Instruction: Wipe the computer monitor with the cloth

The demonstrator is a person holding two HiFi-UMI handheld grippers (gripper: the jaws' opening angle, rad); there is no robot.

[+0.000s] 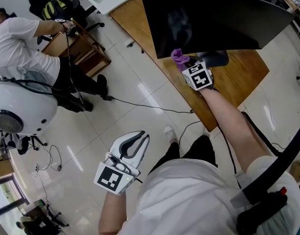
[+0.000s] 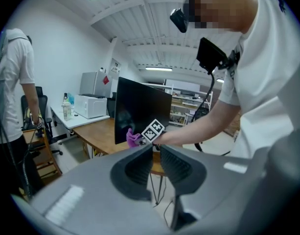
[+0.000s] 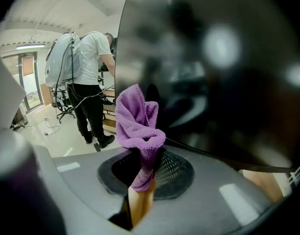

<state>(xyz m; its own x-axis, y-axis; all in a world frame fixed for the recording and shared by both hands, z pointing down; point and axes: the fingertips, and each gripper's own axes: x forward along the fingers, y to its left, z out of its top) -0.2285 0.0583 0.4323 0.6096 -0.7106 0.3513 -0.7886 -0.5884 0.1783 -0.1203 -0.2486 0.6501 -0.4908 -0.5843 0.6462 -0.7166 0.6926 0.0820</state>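
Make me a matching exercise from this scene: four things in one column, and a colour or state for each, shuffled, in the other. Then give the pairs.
1. cloth
2. monitor
3. left tongs
4. desk

A. brown wood
B. shut, holding nothing
C. purple, pinched in the right tongs
D. black, screen dark

Pairs: 1-C, 2-D, 3-B, 4-A

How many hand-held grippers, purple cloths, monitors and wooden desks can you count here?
Hand-held grippers: 2 (left hand-held gripper, right hand-held gripper)
Purple cloth: 1
Monitor: 1
Wooden desk: 1
Total: 5
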